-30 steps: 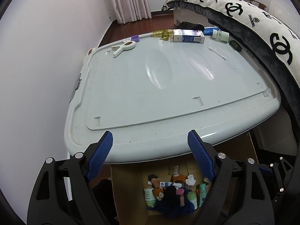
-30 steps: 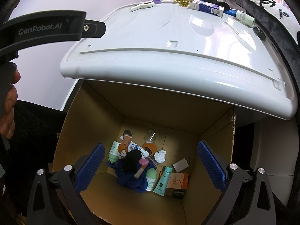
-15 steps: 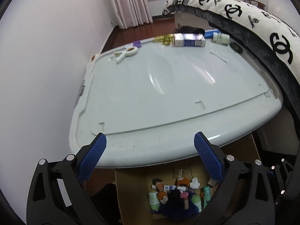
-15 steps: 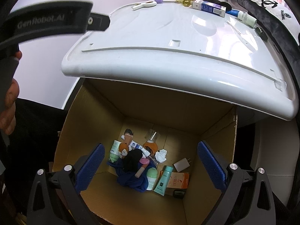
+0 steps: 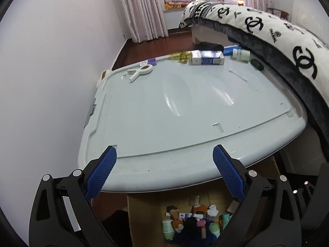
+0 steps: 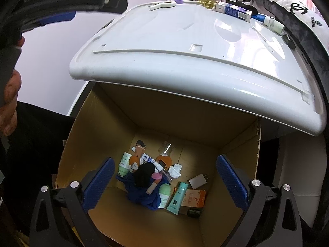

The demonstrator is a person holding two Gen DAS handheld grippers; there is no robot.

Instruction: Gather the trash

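1. Sitting at the far end of the white lid surface (image 5: 185,107) are a box (image 5: 206,57), bottle (image 5: 241,55) and clip (image 5: 141,71).
2. Both the left gripper (image 5: 164,173) and right gripper (image 6: 165,182) are wide open, holding nothing.
3. Below the surface, trash fills a cardboard box (image 6: 98,127); the bed (image 5: 267,28) is beside it.

Wrist views (both downward) over box (image 6: 156,121)

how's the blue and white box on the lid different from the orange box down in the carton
The blue and white box lies on the white lid, near its far edge; the orange box lies at the bottom of the cardboard carton. The first shows whole, next to a gold clip; the second is partly covered by a teal tube. Both are small printed packages lying flat.
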